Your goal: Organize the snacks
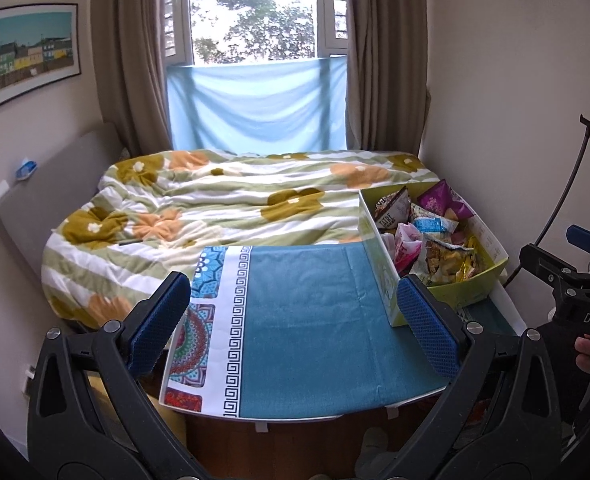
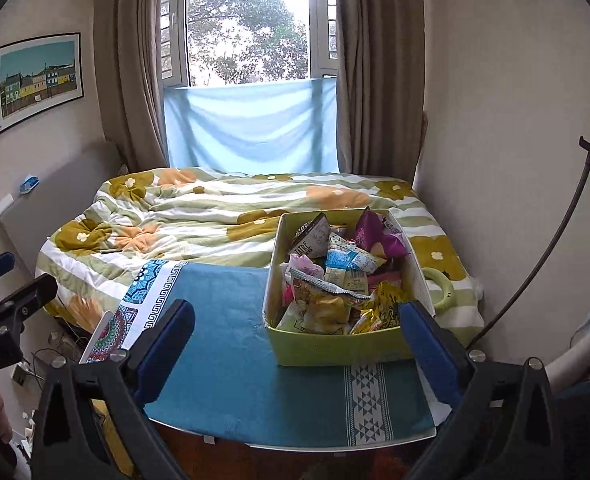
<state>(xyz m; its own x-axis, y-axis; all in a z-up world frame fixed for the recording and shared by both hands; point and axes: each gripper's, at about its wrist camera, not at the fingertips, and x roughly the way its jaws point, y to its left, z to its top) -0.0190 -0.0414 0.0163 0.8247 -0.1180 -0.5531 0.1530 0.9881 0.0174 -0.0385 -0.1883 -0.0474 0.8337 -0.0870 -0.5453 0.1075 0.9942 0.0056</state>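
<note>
My right gripper (image 1: pixel 575 280) is cut off by the edge of the left wrist view, so its jaws cannot be read there. In the right wrist view my left gripper (image 2: pixel 3 312) is likewise clipped at the frame's edge. The green box (image 2: pixel 335 344) hides the lower snack packets (image 2: pixel 335 280), and their print is too small to read. The box's near wall also covers part of the counter (image 2: pixel 235 360). My own arms block the floor below the counter.

The right gripper (image 1: pixel 583 280) reads "DAS"; a snack packet (image 1: pixel 387 211) reads "TURE".
</note>
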